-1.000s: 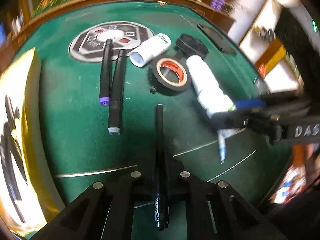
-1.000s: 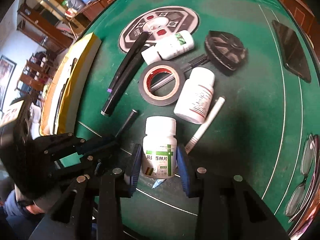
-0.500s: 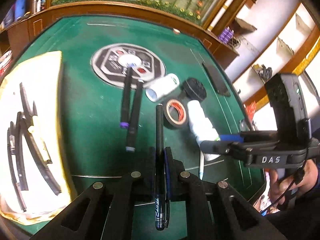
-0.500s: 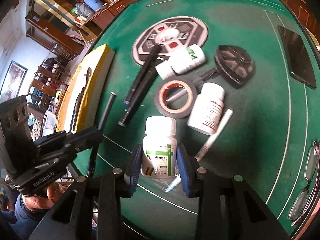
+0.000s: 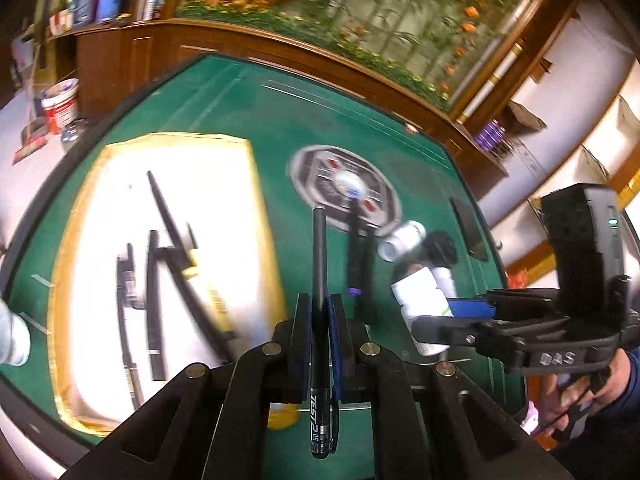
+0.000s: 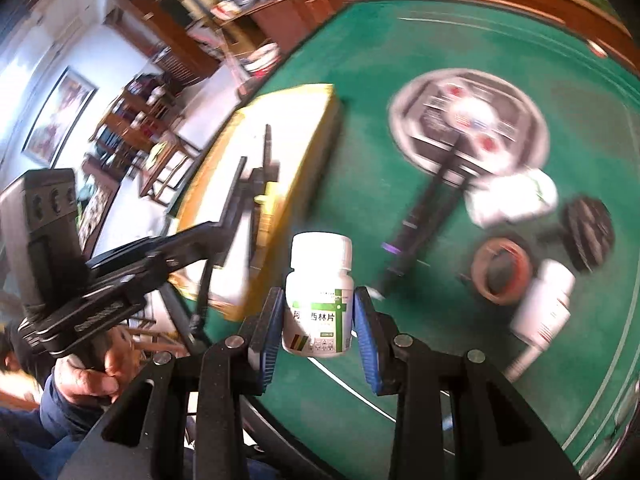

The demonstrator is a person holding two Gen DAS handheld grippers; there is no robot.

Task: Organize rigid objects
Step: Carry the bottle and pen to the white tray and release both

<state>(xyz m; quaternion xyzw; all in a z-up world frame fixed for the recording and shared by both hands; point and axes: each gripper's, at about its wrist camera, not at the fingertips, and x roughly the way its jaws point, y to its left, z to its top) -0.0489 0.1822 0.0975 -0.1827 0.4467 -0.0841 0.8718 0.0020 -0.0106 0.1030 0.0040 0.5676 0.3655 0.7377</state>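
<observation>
Left gripper (image 5: 319, 320) pinches black pen (image 5: 319, 280).

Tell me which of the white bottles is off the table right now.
The white bottle with the green-cross label, clamped upright in the right tongs. The other two lie on the green table: one by the round plaque, one beside the tape roll.

The black pen (image 5: 320, 320) reads "TEST 2 0.5", the right gripper's body (image 5: 556, 358) "DAS", the white bottle (image 6: 318, 300) "西林片".
</observation>
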